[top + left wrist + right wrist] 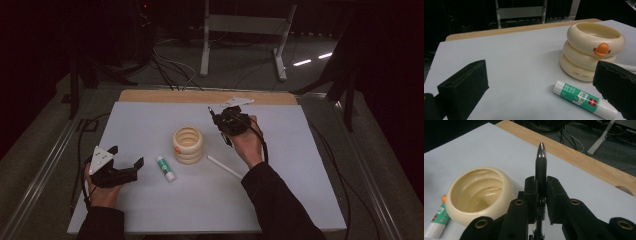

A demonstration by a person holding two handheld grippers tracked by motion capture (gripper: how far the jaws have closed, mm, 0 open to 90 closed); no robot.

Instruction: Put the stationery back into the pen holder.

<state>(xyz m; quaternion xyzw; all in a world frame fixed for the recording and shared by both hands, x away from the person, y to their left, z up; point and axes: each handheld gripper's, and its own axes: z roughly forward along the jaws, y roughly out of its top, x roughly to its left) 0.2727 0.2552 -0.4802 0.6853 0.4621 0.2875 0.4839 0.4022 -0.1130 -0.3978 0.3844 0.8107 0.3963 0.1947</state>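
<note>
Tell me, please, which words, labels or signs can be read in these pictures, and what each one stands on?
"THE JUDY": orange letters low on the cream pen holder, in the left gripper view; the right jaw cuts off the rest, and the last letter is unsure.
Glue stick: white print on its green label and a red patch, too small to read.

A slim black pen (541,167) with a glossy rounded tip stands clamped between the two pads of the right tongs (540,192), its tip sticking out well past them and its lower barrel running back between the arms. In the high view the pen (214,116) juts up and to the left out of the right tongs (222,121), lifted off the counter (150,120), just right of the cream ringed holder (188,145).
</note>
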